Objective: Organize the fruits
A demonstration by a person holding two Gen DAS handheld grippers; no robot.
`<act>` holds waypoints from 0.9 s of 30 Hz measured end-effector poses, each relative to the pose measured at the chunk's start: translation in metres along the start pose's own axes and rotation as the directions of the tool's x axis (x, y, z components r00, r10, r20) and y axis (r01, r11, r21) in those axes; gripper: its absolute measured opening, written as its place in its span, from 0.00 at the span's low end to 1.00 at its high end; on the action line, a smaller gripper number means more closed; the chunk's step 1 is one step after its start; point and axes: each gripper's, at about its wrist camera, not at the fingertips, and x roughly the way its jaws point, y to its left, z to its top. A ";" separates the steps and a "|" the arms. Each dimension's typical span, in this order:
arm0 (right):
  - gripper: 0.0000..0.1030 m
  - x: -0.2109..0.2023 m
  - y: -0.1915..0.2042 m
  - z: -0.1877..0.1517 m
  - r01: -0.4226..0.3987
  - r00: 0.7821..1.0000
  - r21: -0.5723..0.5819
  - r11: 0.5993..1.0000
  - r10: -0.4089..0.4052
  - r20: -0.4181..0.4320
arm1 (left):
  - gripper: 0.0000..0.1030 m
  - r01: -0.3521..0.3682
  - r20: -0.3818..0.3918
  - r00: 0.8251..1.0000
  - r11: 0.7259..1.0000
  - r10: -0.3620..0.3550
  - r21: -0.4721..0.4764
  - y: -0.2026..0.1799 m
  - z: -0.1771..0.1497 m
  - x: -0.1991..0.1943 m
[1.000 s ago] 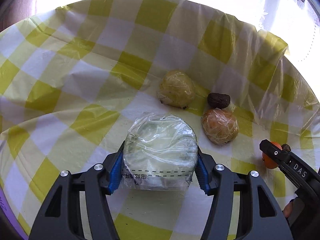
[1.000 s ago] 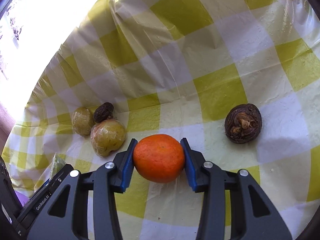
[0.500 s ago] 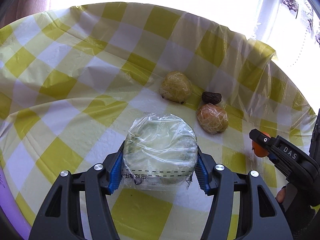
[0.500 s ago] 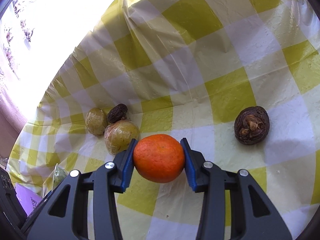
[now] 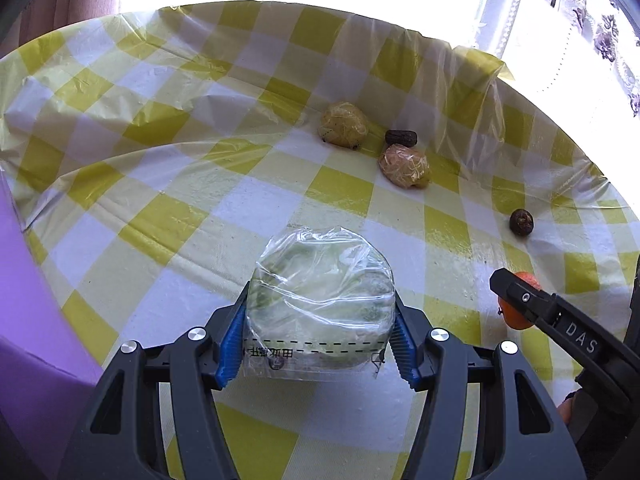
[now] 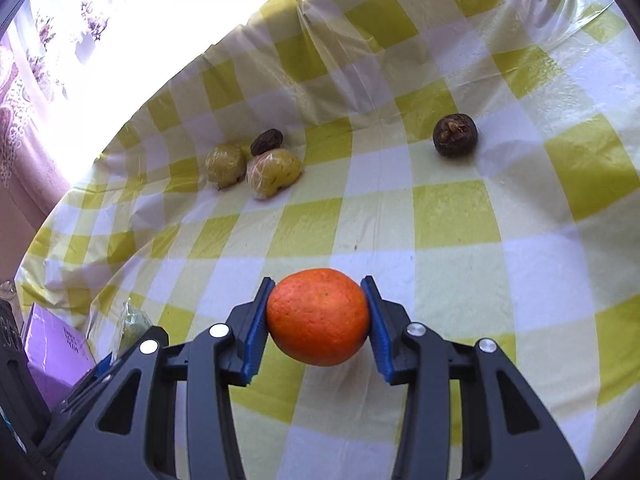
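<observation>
Nearest the cameras, the left gripper (image 5: 318,336) was clamped on a bagged green fruit (image 5: 320,300) and the right gripper (image 6: 317,320) was clamped on an orange (image 6: 318,316), both held over the yellow-checked cloth (image 6: 452,216), the orange to the right of the bag. Farther out a dark round fruit (image 6: 455,135) lay alone on the right. Farthest, left of it and well apart, two wrapped yellow fruits (image 6: 273,173) (image 6: 225,165) sat side by side with a small dark fruit (image 6: 267,141) just behind them.
</observation>
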 end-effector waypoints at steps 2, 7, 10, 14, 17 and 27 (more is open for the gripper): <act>0.43 -0.012 0.001 -0.013 0.004 1.000 0.005 1.000 -0.004 0.013 | 0.56 0.009 0.009 1.000 1.000 -0.009 0.010 0.000 -0.007 -0.008; 0.43 -0.037 0.005 -0.044 0.024 1.000 0.020 1.000 -0.025 0.018 | 0.56 0.034 0.004 0.999 0.999 -0.034 0.029 0.002 -0.024 -0.025; 0.43 -0.052 0.009 -0.064 0.034 0.999 0.021 0.999 -0.035 0.019 | 0.56 0.044 0.004 0.999 0.998 -0.044 0.050 0.001 -0.037 -0.037; 0.43 -0.070 0.019 -0.085 0.059 0.998 -0.019 0.998 -0.059 0.020 | 0.56 0.055 0.008 0.998 0.995 -0.056 0.085 0.000 -0.056 -0.054; 0.43 -0.079 0.024 -0.099 0.066 0.998 -0.044 0.997 -0.065 0.012 | 0.56 0.066 0.010 0.998 0.993 -0.067 0.093 0.005 -0.067 -0.066; 0.43 -0.124 0.046 -0.118 0.094 0.992 -0.090 0.992 -0.085 0.096 | 0.56 -0.012 0.120 0.993 0.984 -0.010 0.179 0.012 -0.089 -0.133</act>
